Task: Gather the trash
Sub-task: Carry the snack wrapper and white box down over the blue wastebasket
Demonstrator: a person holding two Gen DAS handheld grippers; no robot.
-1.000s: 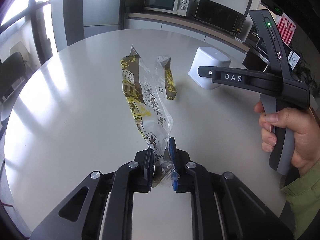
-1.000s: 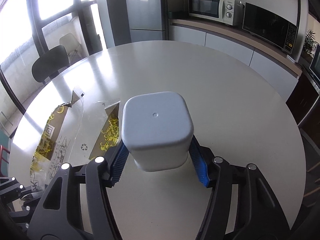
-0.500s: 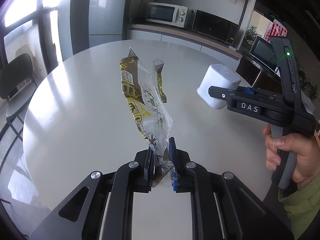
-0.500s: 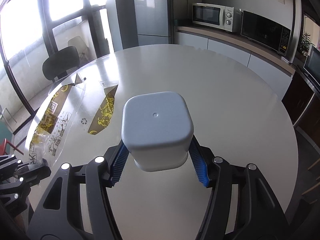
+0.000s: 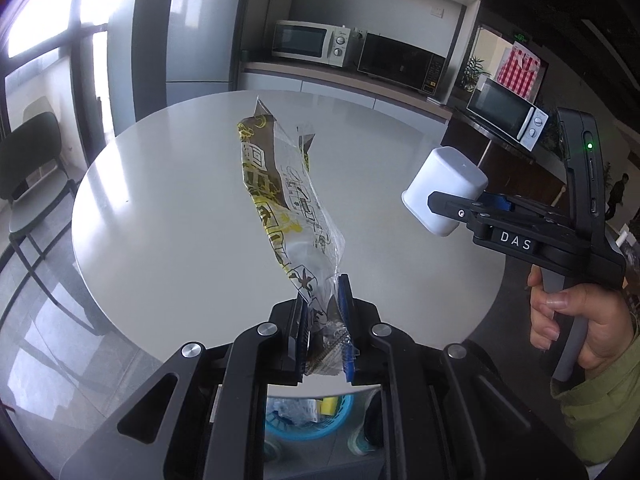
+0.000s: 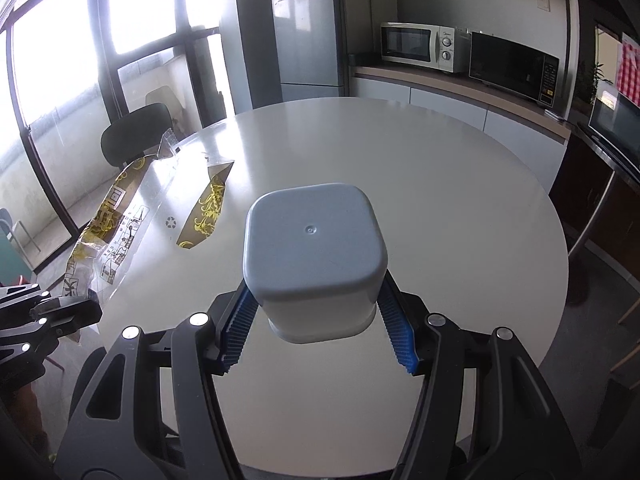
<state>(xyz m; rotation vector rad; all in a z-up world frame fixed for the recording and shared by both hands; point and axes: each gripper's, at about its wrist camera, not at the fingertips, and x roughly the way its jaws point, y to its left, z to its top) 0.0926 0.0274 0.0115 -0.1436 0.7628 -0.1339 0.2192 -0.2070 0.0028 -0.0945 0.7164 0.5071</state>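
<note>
A clear plastic wrapper [image 5: 288, 208] printed in brown and yellow sticks up from my left gripper [image 5: 323, 320], which is shut on its lower end and holds it above the round white table [image 5: 168, 216]. The same wrapper [image 6: 120, 216] shows at the left of the right wrist view, held by the left gripper [image 6: 76, 310]. My right gripper [image 6: 318, 332] is shut on a white square plastic cup [image 6: 316, 256], held upside down in the air. That cup [image 5: 444, 190] and the right gripper [image 5: 438, 202] appear at the right of the left wrist view, with a hand [image 5: 580, 320] on the handle.
A blue basket [image 5: 308, 416] with trash in it stands on the floor below the table's near edge. A black chair [image 5: 32, 168] stands at the left of the table. A counter with microwaves [image 5: 312, 42] and a fridge [image 5: 200, 28] line the far wall.
Both grippers have drawn back toward the table's near edge with the wrapper and the cup. The table looks smaller and the blue basket on the floor has come into view.
</note>
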